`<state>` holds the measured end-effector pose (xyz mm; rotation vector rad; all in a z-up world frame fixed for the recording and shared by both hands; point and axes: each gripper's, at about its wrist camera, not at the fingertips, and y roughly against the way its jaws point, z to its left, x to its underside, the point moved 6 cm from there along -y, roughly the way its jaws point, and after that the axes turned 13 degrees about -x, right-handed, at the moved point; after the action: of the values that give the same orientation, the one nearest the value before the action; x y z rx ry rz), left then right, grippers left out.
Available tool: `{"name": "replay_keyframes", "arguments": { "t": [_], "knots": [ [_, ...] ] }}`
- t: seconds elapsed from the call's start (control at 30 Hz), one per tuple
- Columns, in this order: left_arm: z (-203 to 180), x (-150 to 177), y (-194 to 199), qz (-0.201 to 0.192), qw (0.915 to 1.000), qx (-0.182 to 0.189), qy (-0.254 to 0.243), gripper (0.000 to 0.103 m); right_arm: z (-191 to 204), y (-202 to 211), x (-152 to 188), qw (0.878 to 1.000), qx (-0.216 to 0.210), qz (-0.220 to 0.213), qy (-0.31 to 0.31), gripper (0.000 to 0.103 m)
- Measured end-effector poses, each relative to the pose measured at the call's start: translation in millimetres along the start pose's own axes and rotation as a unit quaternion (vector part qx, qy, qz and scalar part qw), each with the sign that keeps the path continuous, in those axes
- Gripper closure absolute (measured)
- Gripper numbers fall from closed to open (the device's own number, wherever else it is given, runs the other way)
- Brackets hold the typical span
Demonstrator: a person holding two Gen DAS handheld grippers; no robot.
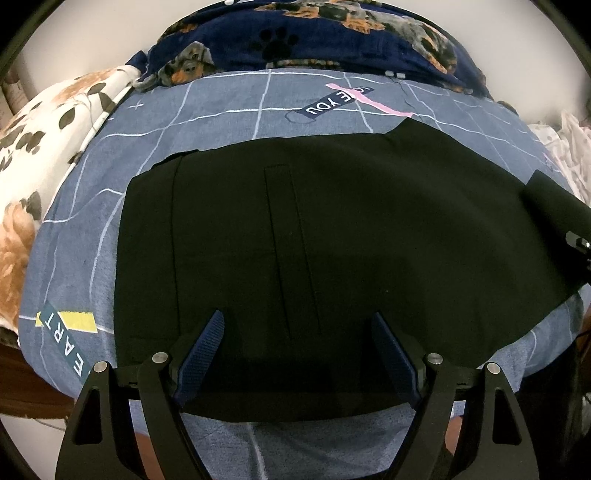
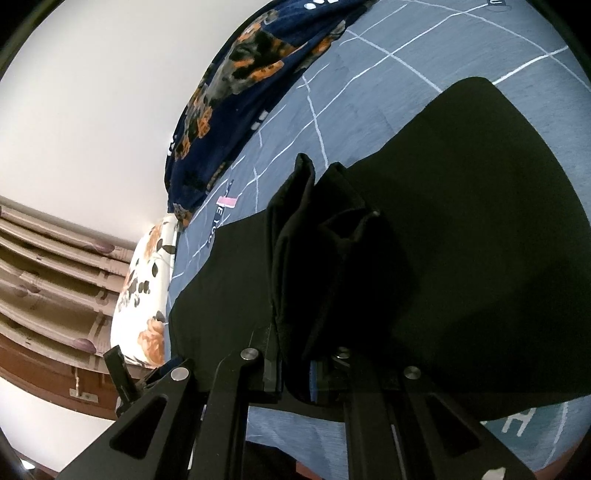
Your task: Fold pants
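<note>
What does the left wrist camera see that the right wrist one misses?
Only the left wrist view shows the left claw open over flat pants, plus the yellow patch. Only the right wrist view shows the right claw shut on bunched pants fabric, and the wooden headboard. Both show the blue sheet, dog blanket and floral pillow.

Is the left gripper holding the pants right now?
No. The left gripper stands open above the black pants, its blue pads spread wide apart with no cloth pinched between them.
</note>
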<state>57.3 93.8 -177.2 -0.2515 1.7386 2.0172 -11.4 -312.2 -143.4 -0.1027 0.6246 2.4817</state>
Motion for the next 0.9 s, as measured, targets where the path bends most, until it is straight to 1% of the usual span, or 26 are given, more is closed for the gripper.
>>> {"name": "replay_keyframes", "arguments": {
  "t": [0.23,0.9],
  "knots": [
    [0.6,0.2,-0.1,0.0,1.0,-0.001,-0.001,0.018,2.2,-2.9,2.0,1.0,0.001,0.004,0.003,0.093],
    [-0.6,0.4,-0.1,0.0,1.0,-0.002,-0.002,0.018,7.5,-10.5,9.7,1.0,0.007,0.013,0.013,0.093]
  ]
}}
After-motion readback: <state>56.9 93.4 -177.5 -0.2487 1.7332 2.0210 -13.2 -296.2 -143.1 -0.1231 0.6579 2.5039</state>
